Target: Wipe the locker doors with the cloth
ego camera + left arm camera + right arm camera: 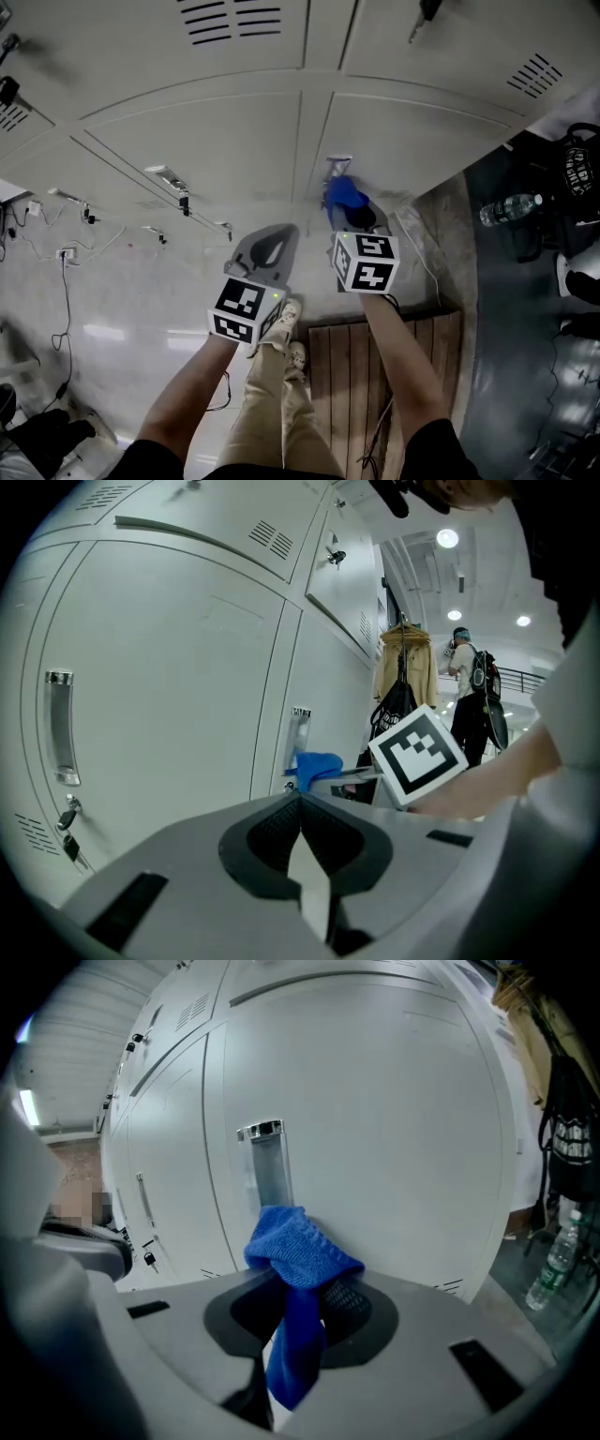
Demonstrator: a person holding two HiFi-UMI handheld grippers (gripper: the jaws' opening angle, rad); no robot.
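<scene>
Right gripper (305, 1283) clamps the blue cloth (296, 1246), bunched near the far locker door (375, 1101) beside its handle (267, 1171), possibly touching; left gripper (300, 808), jaws together and empty, hangs left; good wiping likely needs firm, overlapping passes around that handle.

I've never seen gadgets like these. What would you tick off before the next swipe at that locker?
1. Is the cloth clamped by the right gripper? Ok, its jaws are shut on it.
2. Is the left gripper out of the way? Ok, it is empty with its jaws together.
3. Is the cloth pressed against the locker door? Cannot tell.
4. Is the path free of the door handle? Not ok, it stands right behind the cloth.
5. Is the water bottle on the floor well aside? Ok.
</scene>
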